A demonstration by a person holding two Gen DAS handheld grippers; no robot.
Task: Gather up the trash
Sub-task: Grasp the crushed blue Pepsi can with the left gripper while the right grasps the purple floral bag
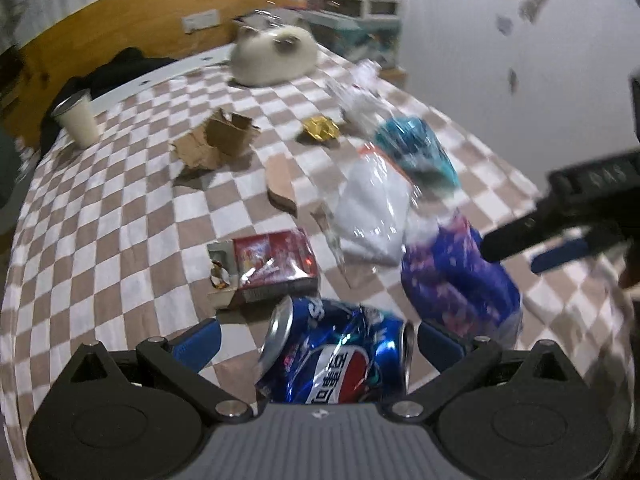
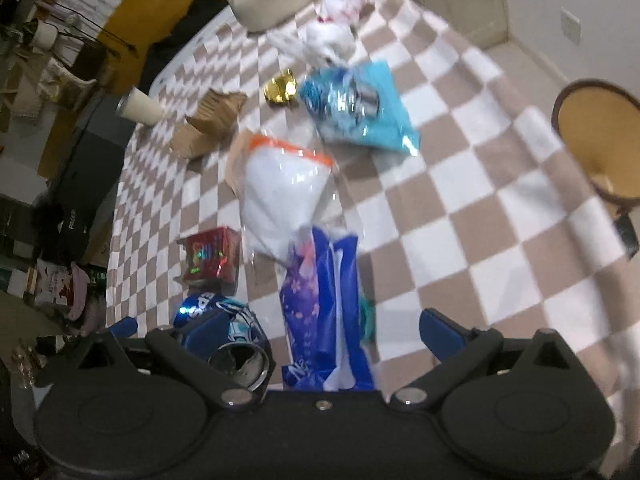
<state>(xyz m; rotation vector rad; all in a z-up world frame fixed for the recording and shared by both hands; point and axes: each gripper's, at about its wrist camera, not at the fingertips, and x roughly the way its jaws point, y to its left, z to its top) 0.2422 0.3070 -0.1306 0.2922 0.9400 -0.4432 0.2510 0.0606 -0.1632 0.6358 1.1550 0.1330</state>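
Checkered blanket (image 1: 120,216), blurred purple wrapper (image 1: 460,280)

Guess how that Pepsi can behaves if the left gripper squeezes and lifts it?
The can is already crushed, so probably empty and light. Its dented walls would likely buckle further between the left gripper fingers. Glossy metal may slip, and it is unlikely to roll.

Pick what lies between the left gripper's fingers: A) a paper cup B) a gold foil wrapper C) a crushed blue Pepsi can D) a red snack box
C: in the left wrist view the crushed blue Pepsi can sits between the left gripper's open fingers, ahead of the red box.
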